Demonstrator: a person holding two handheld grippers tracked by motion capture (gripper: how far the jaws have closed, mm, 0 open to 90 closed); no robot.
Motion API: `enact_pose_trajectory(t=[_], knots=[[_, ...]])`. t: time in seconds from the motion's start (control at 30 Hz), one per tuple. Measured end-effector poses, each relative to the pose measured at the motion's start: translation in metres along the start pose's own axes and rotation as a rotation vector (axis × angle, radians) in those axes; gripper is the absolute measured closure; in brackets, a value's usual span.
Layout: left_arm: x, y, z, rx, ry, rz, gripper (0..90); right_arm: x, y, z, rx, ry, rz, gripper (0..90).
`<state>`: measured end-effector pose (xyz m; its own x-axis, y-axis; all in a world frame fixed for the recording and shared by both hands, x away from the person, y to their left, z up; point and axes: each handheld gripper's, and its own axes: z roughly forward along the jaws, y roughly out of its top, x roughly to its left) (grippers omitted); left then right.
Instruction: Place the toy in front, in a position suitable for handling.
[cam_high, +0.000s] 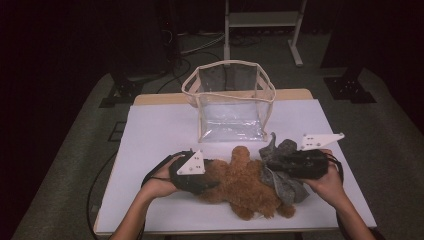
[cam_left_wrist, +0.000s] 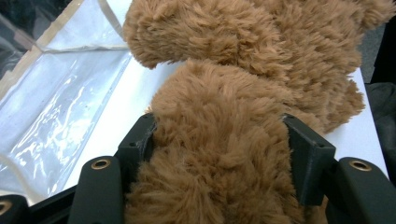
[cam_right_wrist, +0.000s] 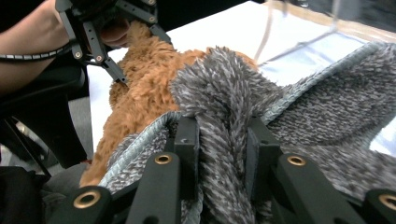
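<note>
Here, the left gripper (cam_high: 212, 176) clamps a brown teddy bear (cam_high: 245, 182). At its 3 o'clock, the right gripper (cam_high: 272, 162) pinches a grey fleece cloth (cam_high: 285, 180).

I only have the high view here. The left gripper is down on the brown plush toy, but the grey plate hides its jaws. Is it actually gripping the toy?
Observer: Yes. In the left gripper view the left gripper has both jaws pressed into the brown plush toy, fur bulging between them.
Operator: And the right one on the grey cloth?
Observer: The right gripper pinches a raised fold of the grey fuzzy cloth between its jaws.
Operator: Does the cloth have a finished edge?
Observer: Yes, a light stitched border runs along it beside the jaws.
</note>
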<state>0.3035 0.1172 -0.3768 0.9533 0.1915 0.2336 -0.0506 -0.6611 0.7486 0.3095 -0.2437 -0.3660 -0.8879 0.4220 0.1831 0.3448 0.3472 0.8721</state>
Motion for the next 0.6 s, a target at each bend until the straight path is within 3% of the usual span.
enact_pose_trajectory(t=[0.17, 0.4, 0.5, 0.6], knots=[[0.0, -0.004, -0.002, -0.012, -0.008, -0.016, 36.9, -0.003, -0.003, 0.01, 0.031, 0.011, 0.003, 69.9], [0.0, -0.003, -0.001, -0.015, -0.01, -0.015, 35.7, -0.012, -0.022, -0.015, 0.038, -0.045, 0.064, 69.8], [0.0, -0.002, -0.001, -0.012, -0.01, -0.011, 35.1, -0.008, -0.018, -0.017, 0.034, -0.045, 0.045, 69.8], [-0.001, -0.002, 0.0, -0.011, -0.01, -0.007, 34.7, -0.001, -0.002, -0.01, 0.03, -0.014, 0.005, 69.8]])
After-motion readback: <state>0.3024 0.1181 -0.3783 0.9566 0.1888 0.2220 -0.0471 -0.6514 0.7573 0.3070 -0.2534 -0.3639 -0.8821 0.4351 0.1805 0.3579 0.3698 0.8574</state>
